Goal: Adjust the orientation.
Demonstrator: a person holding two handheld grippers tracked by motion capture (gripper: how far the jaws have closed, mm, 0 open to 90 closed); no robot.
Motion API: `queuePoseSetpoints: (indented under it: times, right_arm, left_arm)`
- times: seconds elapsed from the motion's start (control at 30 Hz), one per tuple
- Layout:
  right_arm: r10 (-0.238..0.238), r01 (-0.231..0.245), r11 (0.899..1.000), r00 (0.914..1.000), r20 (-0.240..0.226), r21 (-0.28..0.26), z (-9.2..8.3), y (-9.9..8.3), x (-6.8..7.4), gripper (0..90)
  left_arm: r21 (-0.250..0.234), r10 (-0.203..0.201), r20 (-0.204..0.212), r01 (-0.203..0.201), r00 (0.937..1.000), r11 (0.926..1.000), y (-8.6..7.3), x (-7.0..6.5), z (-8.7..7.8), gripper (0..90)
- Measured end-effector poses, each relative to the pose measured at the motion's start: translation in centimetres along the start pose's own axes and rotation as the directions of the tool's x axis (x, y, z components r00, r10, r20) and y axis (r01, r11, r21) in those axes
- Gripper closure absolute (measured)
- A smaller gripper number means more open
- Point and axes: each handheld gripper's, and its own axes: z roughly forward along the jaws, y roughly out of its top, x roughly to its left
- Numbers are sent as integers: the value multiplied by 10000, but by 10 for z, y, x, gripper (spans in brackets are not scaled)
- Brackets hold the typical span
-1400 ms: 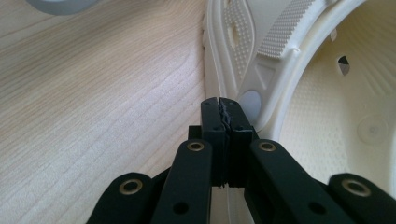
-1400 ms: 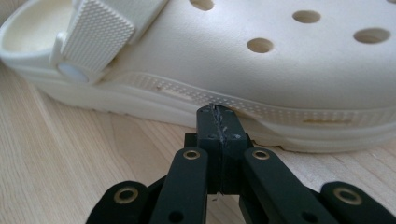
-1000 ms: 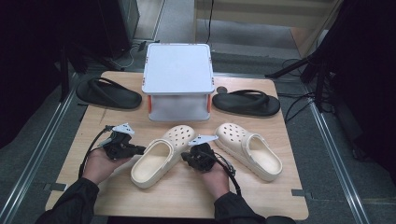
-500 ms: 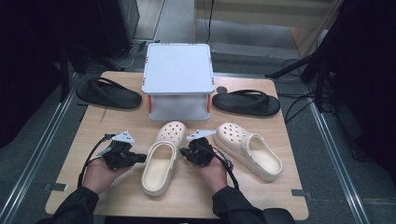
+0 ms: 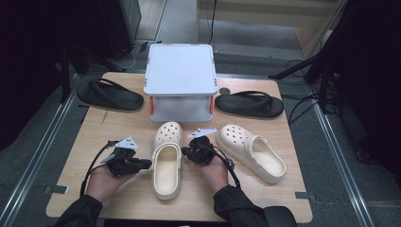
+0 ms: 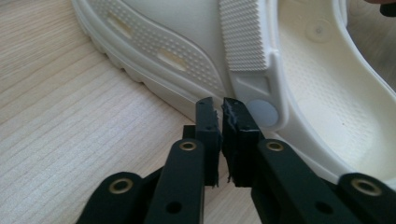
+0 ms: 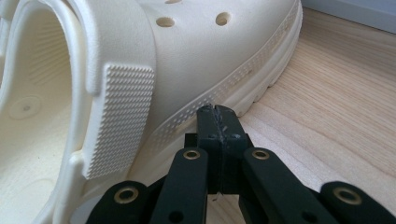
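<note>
Clogs (image 5: 168,161) numbering 2 and 2 black sandals (image 5: 109,94) are lying around 1 box (image 5: 180,71); left gripper (image 6: 219,109) is just parting, empty; right gripper (image 7: 216,113) is closed, empty.

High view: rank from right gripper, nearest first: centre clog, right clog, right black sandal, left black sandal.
From the right gripper:
1. Centre clog, right beside it.
2. Right clog, on its other side.
3. Right black sandal, back right.
4. Left black sandal, back left, farthest.

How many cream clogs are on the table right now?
2. One cream clog lies between the two tools, toe toward the grey box; the other clog lies angled to its right.
</note>
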Motion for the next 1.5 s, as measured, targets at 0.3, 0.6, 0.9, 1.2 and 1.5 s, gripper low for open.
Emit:
queuePoseSetpoints:
  times: [0.3, 0.6, 0.9, 1.2, 1.5]
  right_arm:
    - [-80, 75, 9994, 9998, -155, -351, -15, 3, -5, 752]
    - [-96, 86, 9992, 9997, -245, -394, -40, -4, -11, 641]
    - [-251, 231, 9979, 9992, -325, -601, -69, -18, -13, 618]
    - [-182, 186, 9965, 9998, 56, -812, -96, -32, -21, 606]
    - [437, -386, 9937, 9980, 466, -1056, -125, -47, -37, 606]
  left_arm:
    - [-351, -180, -195, 173, 9996, 9992, -3, 9, -12, 541]
    - [-506, -394, -93, 389, 9992, 9980, -1, 21, -15, 370]
    - [-516, -190, -227, 178, 9996, 9985, 6, 28, -14, 352]
    - [-488, -72, -527, 47, 9986, 9988, 14, 33, -12, 350]
    - [-677, -139, -552, 101, 9984, 9977, 20, 39, -15, 355]
